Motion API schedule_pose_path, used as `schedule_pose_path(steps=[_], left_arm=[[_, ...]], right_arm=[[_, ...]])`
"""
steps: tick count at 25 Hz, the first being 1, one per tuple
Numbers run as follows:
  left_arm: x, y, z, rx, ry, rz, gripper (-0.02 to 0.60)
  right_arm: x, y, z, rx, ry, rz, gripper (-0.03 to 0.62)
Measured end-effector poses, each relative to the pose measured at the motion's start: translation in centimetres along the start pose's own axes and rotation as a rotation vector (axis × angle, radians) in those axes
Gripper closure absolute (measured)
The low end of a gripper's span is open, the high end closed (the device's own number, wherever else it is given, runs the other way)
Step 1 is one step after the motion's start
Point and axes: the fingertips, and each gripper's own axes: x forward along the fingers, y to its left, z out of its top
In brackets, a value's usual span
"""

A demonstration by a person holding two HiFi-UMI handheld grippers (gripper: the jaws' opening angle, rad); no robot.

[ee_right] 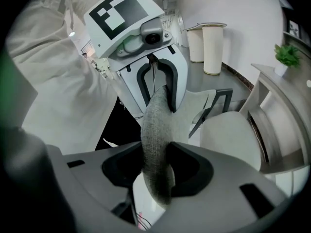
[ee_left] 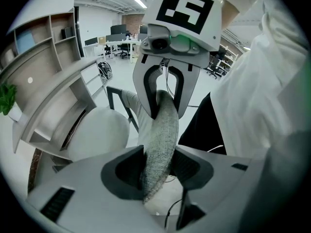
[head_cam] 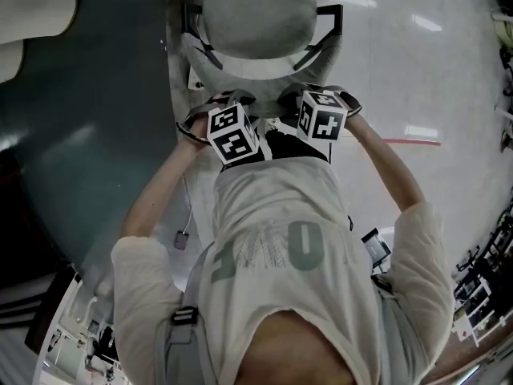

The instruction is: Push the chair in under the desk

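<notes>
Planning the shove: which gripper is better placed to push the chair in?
Right gripper, marginally: it and the left gripper both clamp the backrest, but it sits farther from the desk.

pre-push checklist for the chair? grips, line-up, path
1. Left gripper clamped on backrest: ok, fabric pinched between the jaws.
2. Right gripper clamped on backrest: ok, same pinch.
3. Grips paired on the top edge: ok, side by side in the head view.
4. Seat under desk: not ok, the seat lies in the open beside the desk edge.
5. Wheels and the space under the desk: cannot tell, hidden.
6. Cable near the desk edge clear of the path: cannot tell.
</notes>
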Motion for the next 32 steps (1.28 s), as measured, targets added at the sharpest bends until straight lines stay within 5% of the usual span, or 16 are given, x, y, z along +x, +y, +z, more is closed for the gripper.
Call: schedule_pose_path(steps=[32], left_arm=[[-0.8,16.0,0.7,0.062,0.032,0.075,0.402]], right_arm=[[-2.1,-15.7,3.0,-0.006,0.034,-0.263,0.470]])
